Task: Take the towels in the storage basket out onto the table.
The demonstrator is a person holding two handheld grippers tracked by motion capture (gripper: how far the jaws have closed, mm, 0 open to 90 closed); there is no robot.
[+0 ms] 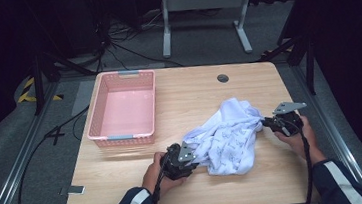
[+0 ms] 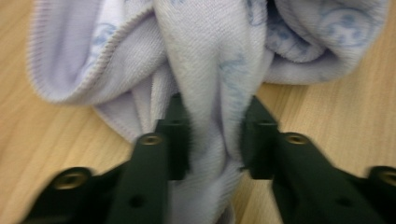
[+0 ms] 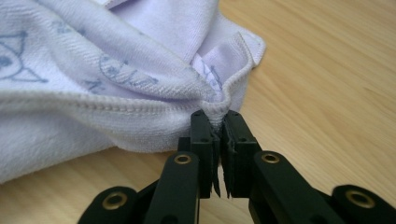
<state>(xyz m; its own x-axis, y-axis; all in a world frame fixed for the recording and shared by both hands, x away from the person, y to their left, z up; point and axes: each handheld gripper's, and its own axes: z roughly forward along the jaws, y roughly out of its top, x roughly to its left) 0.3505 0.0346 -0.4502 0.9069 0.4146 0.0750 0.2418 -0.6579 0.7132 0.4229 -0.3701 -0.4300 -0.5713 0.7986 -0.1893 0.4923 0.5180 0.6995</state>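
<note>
Black jaws of the right hand-held gripper (image 3: pixel 217 140) pinch the towel (image 1: pixel 227 135) hem; the left hand-held gripper (image 2: pixel 212 140) clamps a bunched fold, probably to spread it across the surface (image 1: pixel 126 182).

Left gripper (image 1: pixel 190 157) jaws pinched low, right gripper (image 1: pixel 266 123) jaws clamped tight, forearms spread

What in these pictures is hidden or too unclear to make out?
- High view: the table under the white cloth, hidden by its folds; the left gripper fingertips, buried in cloth.
- Left gripper view: cloth cut off by the top edge; the picture is blurred.
- Right gripper view: the printed pattern, creased and cut off at the left edge.
</note>
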